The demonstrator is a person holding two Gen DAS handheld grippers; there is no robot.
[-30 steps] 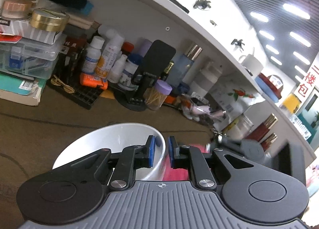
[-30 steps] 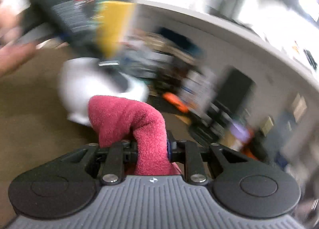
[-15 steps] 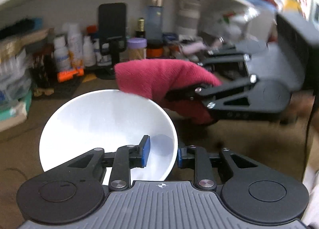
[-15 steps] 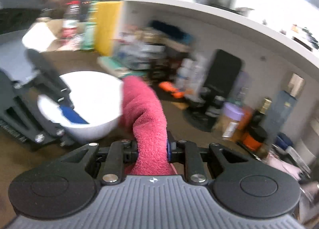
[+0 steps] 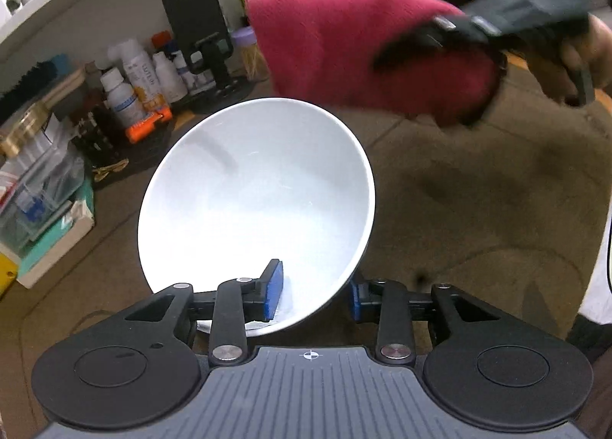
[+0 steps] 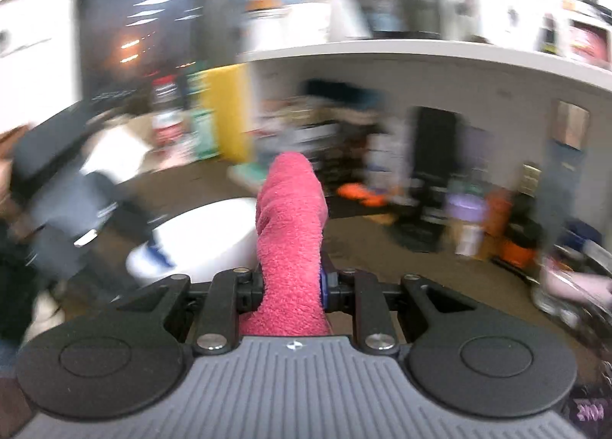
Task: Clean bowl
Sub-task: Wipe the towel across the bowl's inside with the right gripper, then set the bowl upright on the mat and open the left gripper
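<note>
While my left gripper (image 5: 313, 295) has just been opening, its jaws now stand apart astride the near rim of the bowl (image 5: 256, 201), one blue pad inside the bowl and the other just outside, and neither looks pressed against the wall. A second ago those jaws were almost shut with the rim pinched between them, so I judge I have let go of the bowl, which sits tilted on the brown tabletop (image 5: 478, 209) with its mouth facing me. My right gripper (image 6: 292, 288) is clamped on the red cloth (image 6: 292, 232), whose folded end sticks out past the fingers. Half a second ago the cloth hung just beyond the bowl's far rim; now it is higher above that rim and farther from the bowl. To my mind the wiping is paused or finished; I cannot tell which.
</note>
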